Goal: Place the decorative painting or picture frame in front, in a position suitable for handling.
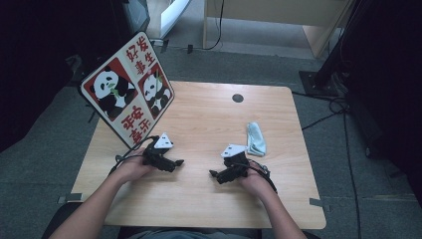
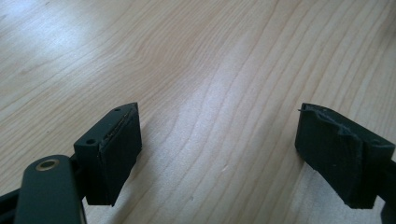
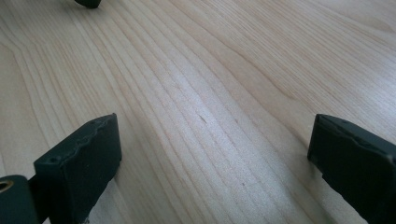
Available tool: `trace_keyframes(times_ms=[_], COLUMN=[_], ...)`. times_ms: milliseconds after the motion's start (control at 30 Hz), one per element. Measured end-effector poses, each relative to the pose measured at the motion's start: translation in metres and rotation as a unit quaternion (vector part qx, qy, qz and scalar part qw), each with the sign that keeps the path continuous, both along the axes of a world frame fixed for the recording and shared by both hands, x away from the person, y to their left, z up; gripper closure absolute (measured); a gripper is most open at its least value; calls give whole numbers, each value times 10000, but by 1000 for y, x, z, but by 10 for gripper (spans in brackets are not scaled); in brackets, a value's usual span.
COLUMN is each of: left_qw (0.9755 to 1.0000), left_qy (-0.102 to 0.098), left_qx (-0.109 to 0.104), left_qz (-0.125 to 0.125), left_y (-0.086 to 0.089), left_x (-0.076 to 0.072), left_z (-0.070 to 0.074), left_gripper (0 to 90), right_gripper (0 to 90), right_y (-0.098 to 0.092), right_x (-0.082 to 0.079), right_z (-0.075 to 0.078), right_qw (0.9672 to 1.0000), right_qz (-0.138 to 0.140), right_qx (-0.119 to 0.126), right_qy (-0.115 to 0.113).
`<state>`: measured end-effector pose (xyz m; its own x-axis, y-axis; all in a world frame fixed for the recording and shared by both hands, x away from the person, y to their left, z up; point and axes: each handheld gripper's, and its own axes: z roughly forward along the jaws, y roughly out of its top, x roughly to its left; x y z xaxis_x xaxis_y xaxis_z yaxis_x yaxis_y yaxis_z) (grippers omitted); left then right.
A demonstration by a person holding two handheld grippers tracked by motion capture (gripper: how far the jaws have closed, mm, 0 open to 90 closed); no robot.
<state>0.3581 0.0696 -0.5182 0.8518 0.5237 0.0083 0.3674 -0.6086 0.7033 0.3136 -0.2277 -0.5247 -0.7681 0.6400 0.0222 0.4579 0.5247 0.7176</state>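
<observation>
The small, folded pale-green cloth lies on the light wooden surface, just beyond the right gripper. It looks soft, light and limp, so pinch a folded edge. Both the right gripper's and the left gripper's fingers stand open, empty.

Light wood table on grey carpet, dark surrounds, desk behind.

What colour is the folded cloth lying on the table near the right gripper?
Pale mint green, the cloth shows best in the high view.
</observation>
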Motion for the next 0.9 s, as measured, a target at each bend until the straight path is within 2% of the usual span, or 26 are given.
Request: trace_keyframes(times_ms=[67,167,200,333,433,533,633,700,733,767,833,867,900], left_qw=[9999,9998,9997,9996,9995,9992,9991,9991,9993,9993,9996,9992,9992], left_qy=[-23,-69,-78,0,-32,-150,-146,-76,57,57,166,264,264], left_qx=[12,30,22,13,-122,-277,-324,-339,-282,-282,-202,-284,-284], left_qz=[115,166,212,289,302,248,225,244,247,247,51,-128,-128], left_y=[2,4,5,10,13,17,19,21,22,22,25,30,30], left_x=[1,3,3,7,7,6,5,4,4,4,2,0,0], left_z=[1,2,3,5,11,18,21,24,27,27,32,36,36], left_gripper=[148,227,227,247,248,246,247,246,245,237,215,168,165], right_gripper=[29,27,26,21,18,17,16,16,16,16,16,13,11], right_y=[0,0,0,0,0,0,0,0,0,0,0,0,0], right_x=[-1,-1,-1,-1,-1,-1,-1,-1,-1,-1,-1,0,0], right_z=[0,0,0,0,0,0,0,0,0,0,0,0,0], right_qw=[10000,10000,10000,10000,10000,10000,10000,10000,10000,10000,10000,10000,10000], right_qz=[2,2,14,25,29,42,51,52,51,51,51,60,76], right_qx=[-2,3,-3,2,1,-2,-2,-3,-3,-3,-3,-5,-4], right_qy=[5,2,4,21,23,24,25,25,27,27,27,27,20])
